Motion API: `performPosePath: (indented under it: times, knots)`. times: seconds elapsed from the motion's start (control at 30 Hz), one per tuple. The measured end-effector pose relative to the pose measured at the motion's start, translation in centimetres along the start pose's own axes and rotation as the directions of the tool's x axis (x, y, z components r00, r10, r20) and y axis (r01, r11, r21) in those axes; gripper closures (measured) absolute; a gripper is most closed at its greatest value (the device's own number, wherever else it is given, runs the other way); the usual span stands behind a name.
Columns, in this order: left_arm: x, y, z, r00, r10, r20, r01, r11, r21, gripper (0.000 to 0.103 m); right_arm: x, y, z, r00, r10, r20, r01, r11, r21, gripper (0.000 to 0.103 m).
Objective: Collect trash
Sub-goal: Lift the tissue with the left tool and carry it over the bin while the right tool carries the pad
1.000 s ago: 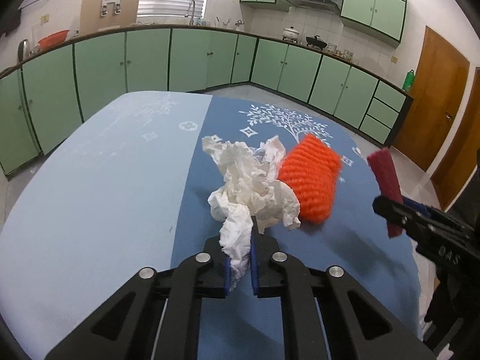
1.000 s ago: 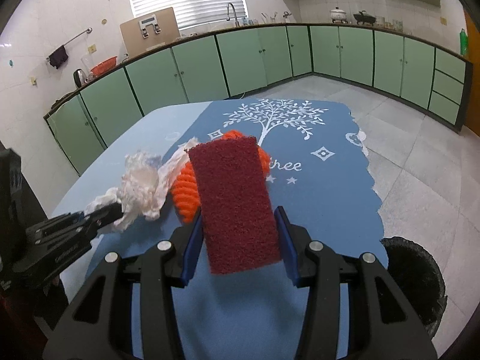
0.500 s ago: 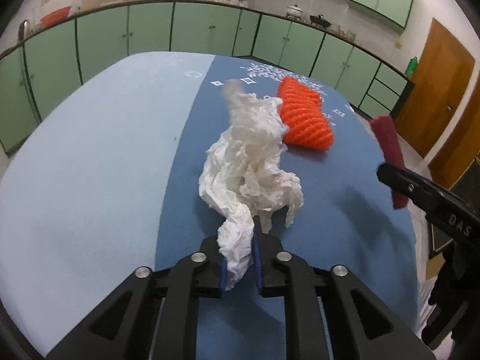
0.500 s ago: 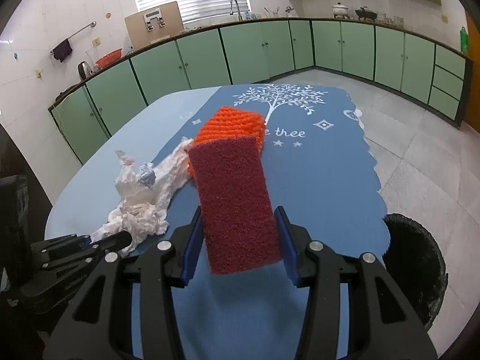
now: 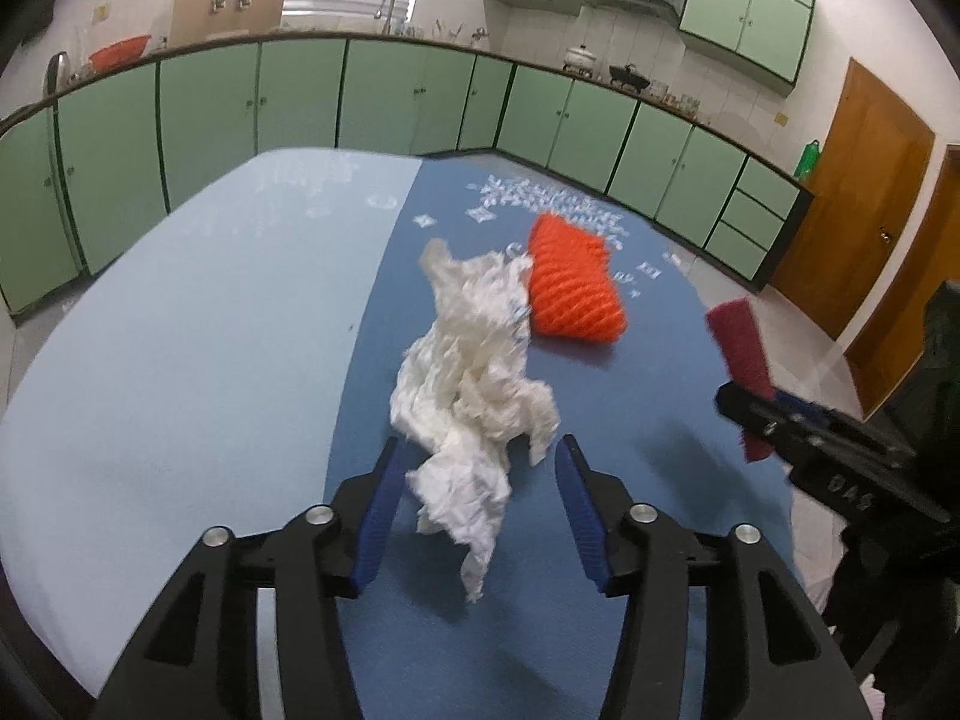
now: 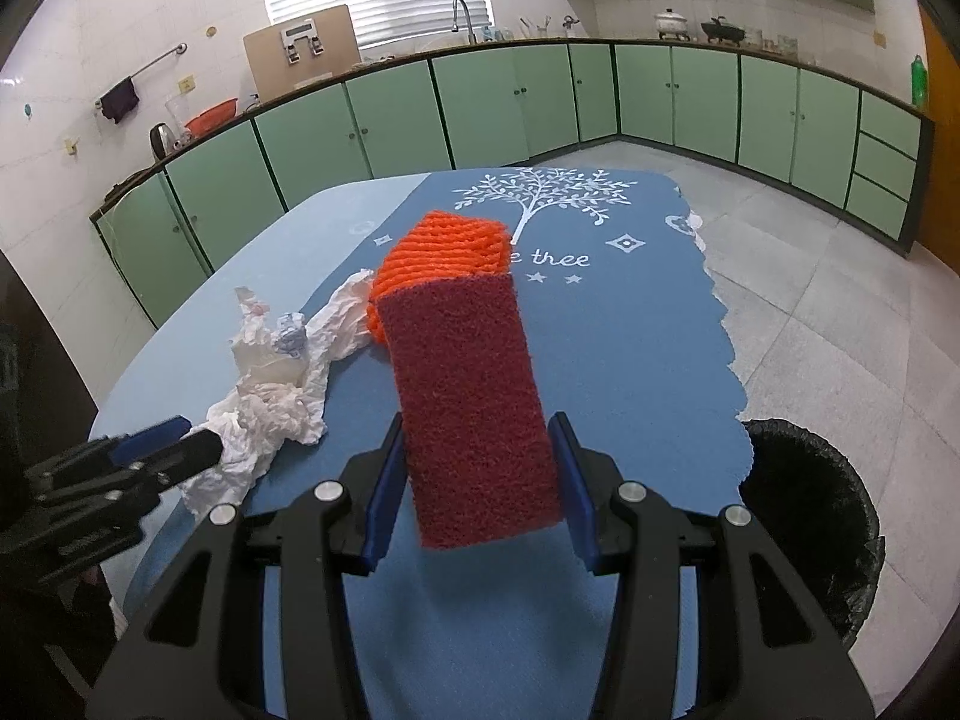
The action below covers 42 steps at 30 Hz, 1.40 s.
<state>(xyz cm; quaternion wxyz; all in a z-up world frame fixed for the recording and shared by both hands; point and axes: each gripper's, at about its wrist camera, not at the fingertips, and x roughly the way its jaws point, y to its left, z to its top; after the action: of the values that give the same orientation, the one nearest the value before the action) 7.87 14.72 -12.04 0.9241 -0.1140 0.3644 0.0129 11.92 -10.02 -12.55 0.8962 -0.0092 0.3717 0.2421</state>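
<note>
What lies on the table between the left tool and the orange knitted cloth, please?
The crumpled white tissue lies there, reaching from between the opening left tool to the orange knitted cloth; the left wrist view shows it.

Left wrist view: mounted behind the left tool (image 5: 477, 471), facing forward and downward along its fingers; close over the bench (image 5: 180, 360). White crumpled tissue (image 5: 474, 372) near, at centre; orange knit pad (image 5: 570, 282) beyond, toward 1 o'clock; right tool (image 5: 744, 402) entering at 3 o'clock with its dark red scouring pad (image 5: 738, 348).

Right wrist view: mounted behind the right tool (image 6: 480, 468), same downward pitch, close over the bench (image 6: 630, 312); left tool (image 6: 192, 444) at 9 o'clock; bin (image 6: 804, 498) on the floor at 4 o'clock.

Shared: tissue (image 6: 276, 396), orange knit pad (image 6: 444, 246), bench, green cabinets (image 5: 300, 102) (image 6: 510, 102).
</note>
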Motion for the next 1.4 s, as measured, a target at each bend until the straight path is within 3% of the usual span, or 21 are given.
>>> performPosePath:
  times: [0.23, 0.47, 0.53, 0.57, 0.67, 0.97, 1.4]
  knots:
    - [1.7, -0.4, 2.1, 0.999, 0.015, 0.032, -0.016, 1.000, 0.023, 0.049, -0.2, -0.4, 0.4, 1.000, -0.010, 0.010, 0.010, 1.000, 0.003, 0.058]
    - [5.0, -0.5, 3.1, 1.000, 0.021, 0.007, -0.021, 0.999, 0.025, 0.051, -0.1, -1.0, 0.8, 1.000, -0.022, 0.009, 0.022, 1.000, 0.011, 0.058]
    - [5.2, -0.6, 3.2, 1.000, 0.019, 0.012, -0.020, 1.000, 0.025, 0.064, 0.1, -1.1, 0.9, 1.000, -0.023, 0.005, 0.023, 1.000, 0.012, 0.058]
    - [5.3, -0.6, 3.3, 1.000, 0.014, 0.008, -0.014, 1.000, 0.028, 0.078, 0.2, -1.2, 0.9, 1.000, -0.023, 0.003, 0.023, 1.000, 0.013, 0.058]
    - [4.9, -0.6, 3.6, 1.000, 0.004, 0.027, -0.005, 0.999, 0.033, 0.088, 0.2, -1.1, 0.9, 1.000, -0.022, 0.003, 0.022, 1.000, 0.014, 0.058]
    - [0.7, -1.4, 5.0, 0.993, -0.030, 0.117, 0.025, 0.998, 0.049, 0.091, -1.8, -1.0, 1.5, 0.998, -0.022, 0.051, 0.021, 1.000, 0.015, 0.058]
    - [0.0, -7.1, 4.7, 0.989, -0.090, 0.120, 0.071, 0.985, 0.156, 0.091, -7.0, -3.0, 2.1, 0.989, -0.069, 0.131, 0.063, 0.997, 0.047, 0.058]
